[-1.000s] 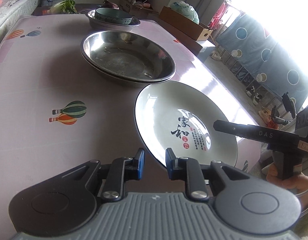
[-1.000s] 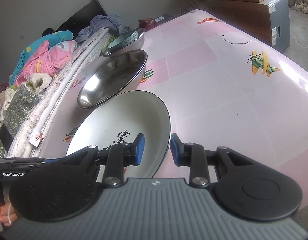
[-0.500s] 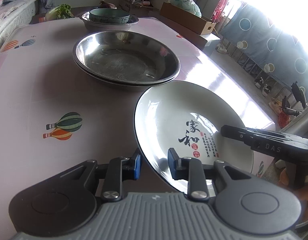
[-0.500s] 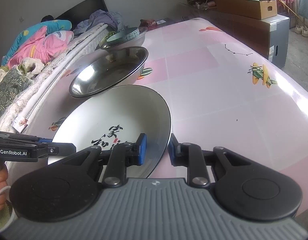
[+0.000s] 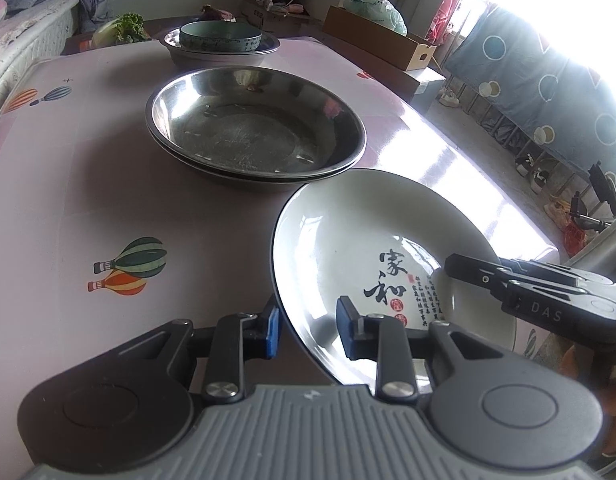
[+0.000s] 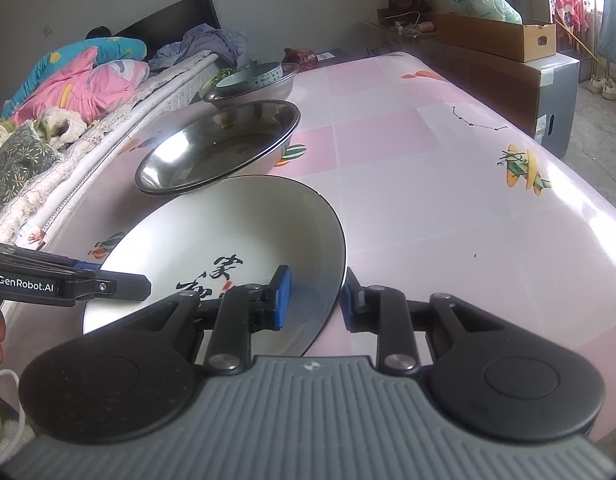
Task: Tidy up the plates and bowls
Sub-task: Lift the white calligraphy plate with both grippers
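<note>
A white plate [image 5: 347,240] with black characters and a dark rim sits tilted, its far edge over the rim of stacked steel basins [image 5: 256,128]. My left gripper [image 5: 308,328] straddles the plate's near left rim, one finger under it and one over, jaws partly open. My right gripper [image 6: 313,296] straddles the plate [image 6: 228,232] at its right rim the same way. Each gripper shows in the other's view. A teal bowl [image 5: 220,36] sits in a steel basin [image 5: 228,54] at the far end.
The pink table [image 5: 88,160] with balloon prints borders a bed with bedding [image 6: 68,92] on one side. A cardboard box [image 6: 495,36] on a dark cabinet [image 6: 547,92] stands past the far side. The table edge [image 5: 507,208] drops off beside the plate.
Both grippers have moved forward over the white plate's rim, each now with a finger on either side. The plate's far edge has risen onto the steel basins' rim.
</note>
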`<state>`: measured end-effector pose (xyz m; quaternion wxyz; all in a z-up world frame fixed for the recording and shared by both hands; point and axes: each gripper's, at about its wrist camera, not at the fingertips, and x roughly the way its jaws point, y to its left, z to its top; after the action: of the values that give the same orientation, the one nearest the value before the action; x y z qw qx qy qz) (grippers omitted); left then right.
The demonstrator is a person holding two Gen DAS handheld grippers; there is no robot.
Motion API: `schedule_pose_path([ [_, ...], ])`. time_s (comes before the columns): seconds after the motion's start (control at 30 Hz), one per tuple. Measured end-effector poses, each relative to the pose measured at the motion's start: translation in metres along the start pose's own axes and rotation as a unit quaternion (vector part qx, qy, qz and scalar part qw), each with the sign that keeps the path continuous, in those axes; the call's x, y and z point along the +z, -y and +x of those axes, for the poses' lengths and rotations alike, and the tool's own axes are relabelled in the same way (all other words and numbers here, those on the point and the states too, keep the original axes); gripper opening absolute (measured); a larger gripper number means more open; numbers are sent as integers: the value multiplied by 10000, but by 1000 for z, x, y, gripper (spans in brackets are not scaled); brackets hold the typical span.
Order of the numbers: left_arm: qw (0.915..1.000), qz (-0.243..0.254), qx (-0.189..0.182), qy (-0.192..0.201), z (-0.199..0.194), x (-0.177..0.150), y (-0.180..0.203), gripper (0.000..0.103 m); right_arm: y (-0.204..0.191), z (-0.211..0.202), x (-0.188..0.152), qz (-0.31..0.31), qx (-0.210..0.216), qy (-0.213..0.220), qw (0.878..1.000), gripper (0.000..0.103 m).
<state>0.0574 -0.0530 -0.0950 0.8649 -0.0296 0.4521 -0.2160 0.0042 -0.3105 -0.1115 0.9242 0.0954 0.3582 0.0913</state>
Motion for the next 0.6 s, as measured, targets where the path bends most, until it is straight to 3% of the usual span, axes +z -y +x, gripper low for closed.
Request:
schedule_pose_path([
  [0.23, 9997, 115, 141, -138, -3, -2, 4, 30, -6, -4, -4, -167, 20, 6, 9999, 25],
  [0.6, 9987, 335, 242, -289, 0, 0, 14, 41, -5, -9, -6, -262, 48, -7, 9996, 25],
])
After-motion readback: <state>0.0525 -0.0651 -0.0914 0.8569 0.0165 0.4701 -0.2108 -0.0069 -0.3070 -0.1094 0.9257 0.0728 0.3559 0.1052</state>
